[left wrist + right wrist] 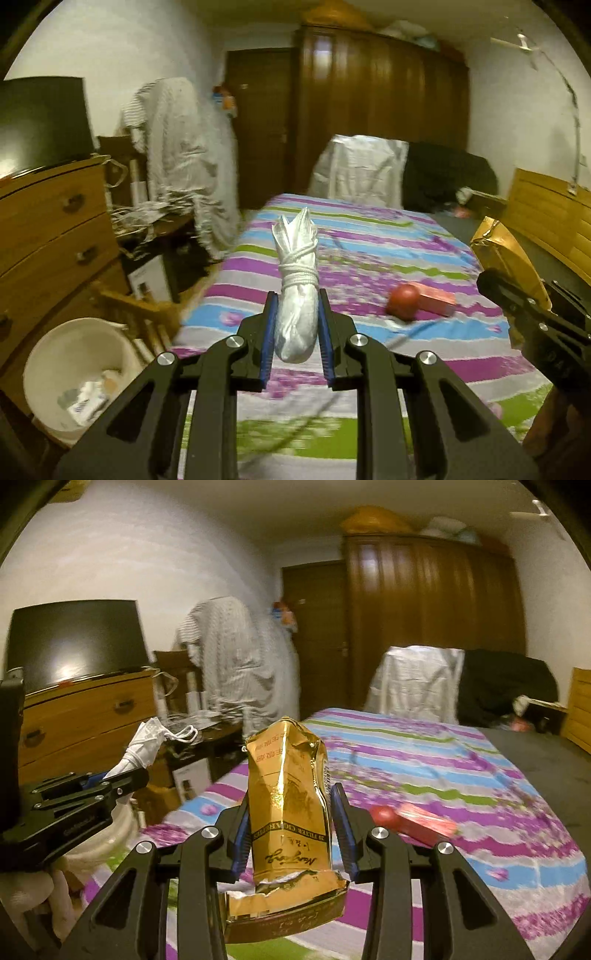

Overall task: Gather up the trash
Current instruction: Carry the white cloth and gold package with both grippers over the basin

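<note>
My left gripper (pixel 297 301) is shut on a rolled white face mask (pixel 297 295) bound with its own ear loops, held above the striped bed. In the right wrist view that same left gripper (pixel 122 779) shows at the left with the mask (pixel 146 747) sticking up from it. My right gripper (pixel 290 797) is shut on a crumpled gold cigarette pack (pixel 288 805), torn at its near end. From the left wrist view the right gripper (pixel 498 286) and the gold pack (pixel 506 251) appear at the right edge. A white bin (pixel 74 373) with trash inside stands low on the left.
A red ball (pixel 404 297) and a red box (pixel 436 299) lie on the striped bedspread (pixel 369 240). A wooden dresser (pixel 48 229) with a dark screen (pixel 40 122) stands left. Draped chairs (pixel 184 162) and a dark wardrobe (pixel 380 103) fill the back.
</note>
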Demonstrator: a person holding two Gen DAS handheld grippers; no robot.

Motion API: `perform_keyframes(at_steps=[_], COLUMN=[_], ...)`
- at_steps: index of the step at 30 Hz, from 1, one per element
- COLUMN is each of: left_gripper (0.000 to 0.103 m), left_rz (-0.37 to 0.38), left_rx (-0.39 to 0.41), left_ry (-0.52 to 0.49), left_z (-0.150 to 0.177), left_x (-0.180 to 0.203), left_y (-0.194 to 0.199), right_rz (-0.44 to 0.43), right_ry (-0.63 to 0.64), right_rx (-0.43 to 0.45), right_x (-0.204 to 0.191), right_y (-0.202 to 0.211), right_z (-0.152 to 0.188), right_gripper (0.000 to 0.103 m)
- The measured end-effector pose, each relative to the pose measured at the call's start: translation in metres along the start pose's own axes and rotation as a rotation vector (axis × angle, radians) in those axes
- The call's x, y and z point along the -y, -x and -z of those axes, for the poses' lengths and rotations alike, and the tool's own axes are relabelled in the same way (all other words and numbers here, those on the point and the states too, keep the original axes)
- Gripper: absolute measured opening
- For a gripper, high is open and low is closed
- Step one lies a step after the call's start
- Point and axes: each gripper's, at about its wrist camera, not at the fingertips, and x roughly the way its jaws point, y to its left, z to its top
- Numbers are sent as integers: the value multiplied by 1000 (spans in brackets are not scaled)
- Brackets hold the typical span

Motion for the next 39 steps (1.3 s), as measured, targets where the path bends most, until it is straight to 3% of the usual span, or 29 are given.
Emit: perform_keyframes(at_steps=[18, 27, 39], left_gripper=[19, 20, 20], left_rz=[-255, -354, -360], left_rx=[-20, -59, -202], left_ry=[171, 236, 290], left_z=[0, 6, 25], left_x=[-174, -247, -304], left_y=[33, 41, 18], right_rz=[-318, -426, -532], right_ry=[142, 208, 262], right_rx=[-122, -198, -484], right_x=[-217, -306, -381], right_y=[-105, -157, -243], right_z=[-48, -63, -57], right_gripper=[40, 40, 40])
